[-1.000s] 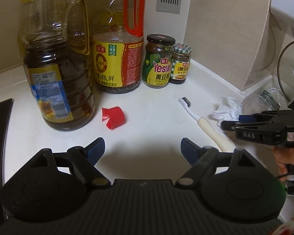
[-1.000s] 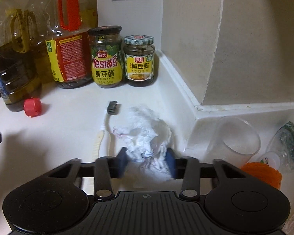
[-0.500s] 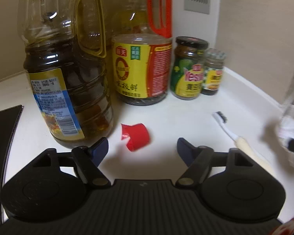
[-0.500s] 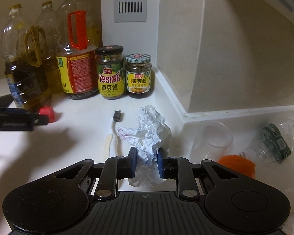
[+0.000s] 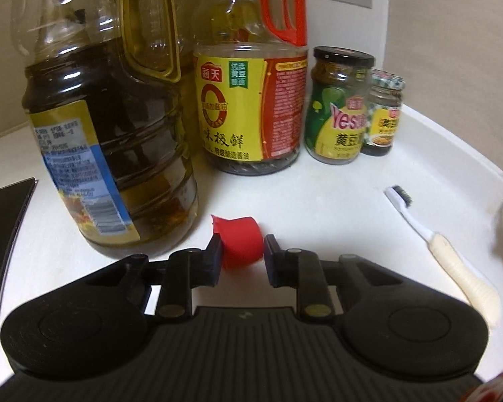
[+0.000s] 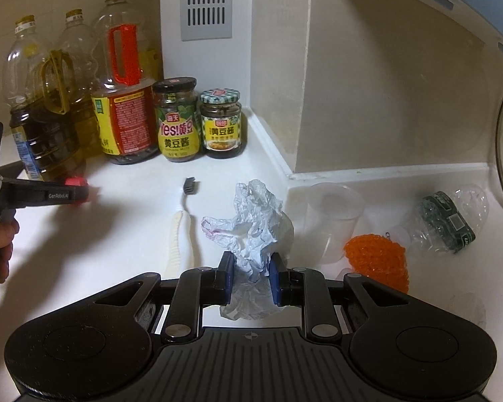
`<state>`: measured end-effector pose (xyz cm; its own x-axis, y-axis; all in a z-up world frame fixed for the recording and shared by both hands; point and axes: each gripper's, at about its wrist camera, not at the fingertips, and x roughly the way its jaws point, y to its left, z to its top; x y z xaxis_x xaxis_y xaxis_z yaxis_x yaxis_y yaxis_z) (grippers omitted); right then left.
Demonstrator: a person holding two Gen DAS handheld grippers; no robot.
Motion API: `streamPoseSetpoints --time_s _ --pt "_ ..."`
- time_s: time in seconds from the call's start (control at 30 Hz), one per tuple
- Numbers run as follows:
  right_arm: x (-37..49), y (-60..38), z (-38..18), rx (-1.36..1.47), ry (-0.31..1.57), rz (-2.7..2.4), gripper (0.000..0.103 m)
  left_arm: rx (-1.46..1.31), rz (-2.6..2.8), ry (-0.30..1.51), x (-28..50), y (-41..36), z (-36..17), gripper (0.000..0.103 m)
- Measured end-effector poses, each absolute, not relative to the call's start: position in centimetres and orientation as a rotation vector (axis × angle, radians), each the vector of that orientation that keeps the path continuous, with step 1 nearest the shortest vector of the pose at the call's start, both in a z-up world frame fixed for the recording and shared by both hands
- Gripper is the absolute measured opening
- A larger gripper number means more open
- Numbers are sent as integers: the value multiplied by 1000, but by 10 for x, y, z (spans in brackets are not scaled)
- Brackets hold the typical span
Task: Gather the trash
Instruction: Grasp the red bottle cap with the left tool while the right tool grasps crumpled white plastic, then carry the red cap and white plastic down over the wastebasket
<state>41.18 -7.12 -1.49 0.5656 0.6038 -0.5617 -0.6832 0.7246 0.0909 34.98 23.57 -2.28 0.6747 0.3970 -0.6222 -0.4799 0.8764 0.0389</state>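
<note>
The left tool (image 5: 241,254) is closing on the red cap (image 5: 239,241), which lies on its side on the bench (image 5: 335,201) just beside the oil bottle (image 5: 110,154), its axis pointing away from the jaws. The right tool (image 6: 250,276) grips the crumpled paper (image 6: 255,221), well apart.

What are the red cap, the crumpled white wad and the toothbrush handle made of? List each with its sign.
Red cap: likely plastic, smooth and slightly glossy, evenly coloured, with a thin moulded wall.
Crumpled white wad: looks like thin plastic film or tissue, with sharp creases and translucent edges; cannot tell which.
Toothbrush handle: cream, matte, ribbed; probably rubbery plastic.
</note>
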Motion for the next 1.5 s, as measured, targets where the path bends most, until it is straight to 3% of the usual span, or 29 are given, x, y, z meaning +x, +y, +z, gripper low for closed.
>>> streamPoseSetpoints --time_s 0.17,0.9,1.5 --pt "398 -72 -11 -127 598 783 22 -137 435 676 325 216 -15 18" --pt "313 -136 -19 -98 642 884 22 -184 210 707 203 75 11 18" --pt "235 -196 -35 -102 736 918 22 -181 43 806 143 11 -4 18"
